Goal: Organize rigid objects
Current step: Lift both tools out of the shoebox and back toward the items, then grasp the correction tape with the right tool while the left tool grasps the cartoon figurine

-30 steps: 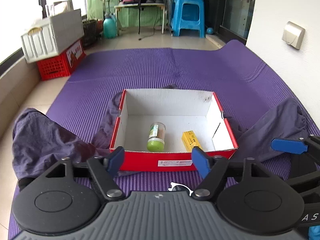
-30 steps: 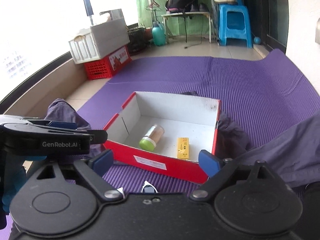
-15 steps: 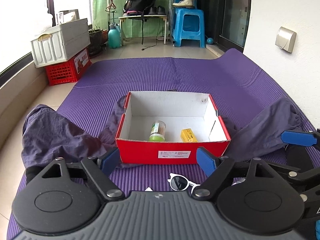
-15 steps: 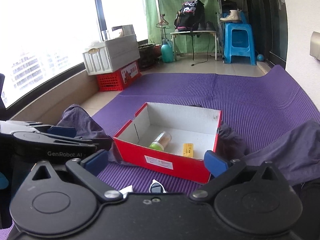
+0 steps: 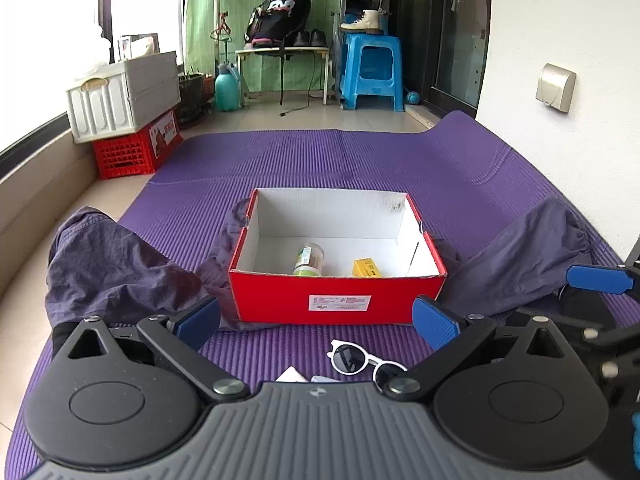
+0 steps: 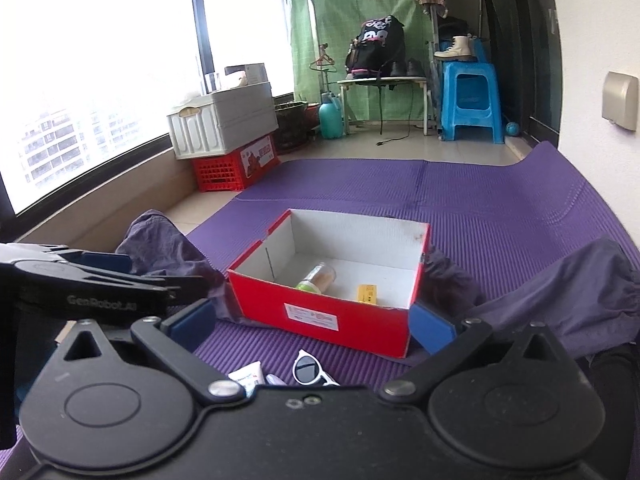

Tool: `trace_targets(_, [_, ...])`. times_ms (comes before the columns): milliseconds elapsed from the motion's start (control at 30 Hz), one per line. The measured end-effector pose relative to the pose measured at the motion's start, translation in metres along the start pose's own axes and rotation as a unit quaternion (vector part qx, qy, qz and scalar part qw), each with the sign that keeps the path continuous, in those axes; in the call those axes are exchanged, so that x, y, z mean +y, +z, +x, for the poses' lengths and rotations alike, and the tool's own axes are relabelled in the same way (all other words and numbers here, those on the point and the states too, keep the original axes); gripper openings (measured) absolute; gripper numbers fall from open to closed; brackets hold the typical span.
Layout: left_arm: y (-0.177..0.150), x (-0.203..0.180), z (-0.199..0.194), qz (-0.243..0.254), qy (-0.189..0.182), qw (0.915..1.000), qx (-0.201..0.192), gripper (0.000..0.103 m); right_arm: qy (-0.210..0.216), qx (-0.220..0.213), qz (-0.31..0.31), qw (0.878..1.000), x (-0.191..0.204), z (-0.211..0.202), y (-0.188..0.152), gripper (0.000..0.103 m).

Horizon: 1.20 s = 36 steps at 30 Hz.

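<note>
I am looking across a balcony floor covered by a purple mat (image 5: 400, 168), with a blue stool (image 5: 374, 70) and a white crate (image 5: 124, 94) on a red crate (image 5: 134, 146) at the far end. In the middle of the mat stands a red box (image 5: 338, 302) with its top open. Inside it, near the front wall, a green-capped jar (image 5: 308, 260) lies on the left and a yellow packet (image 5: 366, 268) on the right, apart from each other. Dark cloth (image 5: 112, 268) is bunched on the mat at both sides of the box. Just in front of the box, white sunglasses (image 5: 360, 362) lie on the mat, and a small white tube (image 6: 248, 376) lies to their left. My left gripper (image 5: 316, 322) has its fingers spread wide and holds nothing. My right gripper (image 6: 312, 326) is likewise spread wide and empty, hovering near the sunglasses.
</note>
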<state>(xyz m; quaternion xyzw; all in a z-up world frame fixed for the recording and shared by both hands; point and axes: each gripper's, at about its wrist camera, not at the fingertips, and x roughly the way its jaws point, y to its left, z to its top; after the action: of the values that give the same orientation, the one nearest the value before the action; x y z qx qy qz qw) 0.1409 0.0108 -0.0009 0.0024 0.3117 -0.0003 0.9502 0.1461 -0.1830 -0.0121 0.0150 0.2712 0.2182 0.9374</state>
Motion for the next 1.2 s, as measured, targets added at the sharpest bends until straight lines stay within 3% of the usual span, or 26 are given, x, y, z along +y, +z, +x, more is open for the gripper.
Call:
trace_targets(100, [-0.013,0.001,0.0,-0.004,-0.001,1.0,0.005,0.103,-0.009,0.009,0.014,1.0,-0.008,0.001,-0.009,0.103])
trace_targets(233, [-0.032,0.006,0.01,-0.023,-0.017,0.9987,0.042,0.103,-0.023,0.034,0.031,0.999,-0.018,0.01,-0.027,0.103])
trace_targets(467, [-0.069,0.011,0.045,-0.047,-0.003,0.9931,0.108,0.103,-0.056,0.08,0.054,0.994,-0.036,0.028,-0.06,0.102])
trace_targets(833, [-0.121,0.015,0.104,-0.054,0.027,0.9751,0.213,0.103,-0.077,0.17,0.047,0.981,-0.043,0.069,-0.104,0.101])
trace_targets(1200, [-0.139,0.027,0.137,-0.086,0.037,0.9596,0.265,0.103,-0.077,0.242,0.026,0.967,-0.039,0.109,-0.127,0.098])
